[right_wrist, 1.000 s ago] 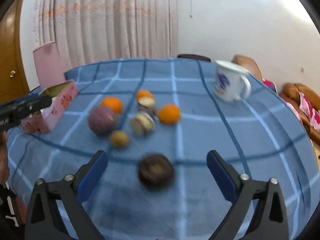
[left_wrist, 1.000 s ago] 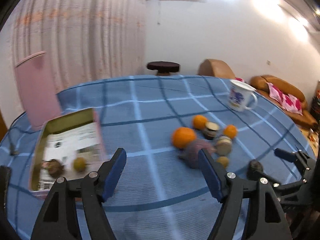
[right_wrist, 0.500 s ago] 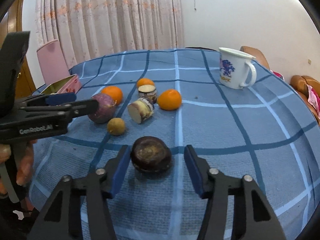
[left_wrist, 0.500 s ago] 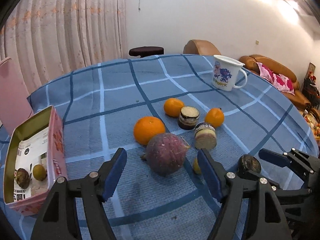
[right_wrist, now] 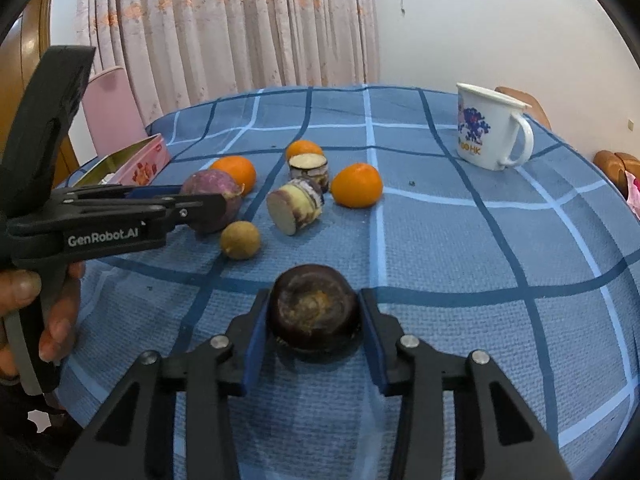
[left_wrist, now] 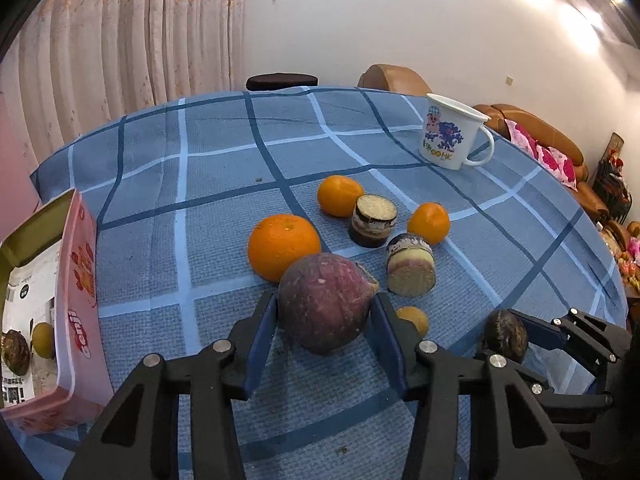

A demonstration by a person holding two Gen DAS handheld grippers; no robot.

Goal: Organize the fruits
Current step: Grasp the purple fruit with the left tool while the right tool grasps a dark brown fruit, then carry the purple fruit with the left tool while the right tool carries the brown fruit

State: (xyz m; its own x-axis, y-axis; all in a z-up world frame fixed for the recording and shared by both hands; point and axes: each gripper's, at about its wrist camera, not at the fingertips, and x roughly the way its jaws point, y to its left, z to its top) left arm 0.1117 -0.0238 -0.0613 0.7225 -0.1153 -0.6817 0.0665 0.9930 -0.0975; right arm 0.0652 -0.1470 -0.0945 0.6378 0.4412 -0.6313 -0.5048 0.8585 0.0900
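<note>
On the blue checked tablecloth lies a round purple fruit (left_wrist: 324, 304), and my left gripper (left_wrist: 326, 300) is closing on it, both blue pads touching its sides. A dark brown fruit (right_wrist: 314, 306) sits between the closing jaws of my right gripper (right_wrist: 313, 298), whose pads also press its sides. Both fruits rest on the cloth. Behind them lie three oranges (left_wrist: 284, 246), two cut root pieces (left_wrist: 411, 270) and a small yellow-brown fruit (right_wrist: 240, 240). An open pink tin (left_wrist: 76, 320) at the left holds a dark fruit and a yellowish one.
A white printed mug (left_wrist: 450, 138) stands at the far right of the table (left_wrist: 224, 140). A person's hand (right_wrist: 52, 320) holds the left gripper's handle. A pink chair, curtains and a sofa lie beyond the table's edge.
My left gripper moved forward and down over the purple fruit, and its jaws closed onto it. The right jaws narrowed from wide open until they touched the dark brown fruit.
</note>
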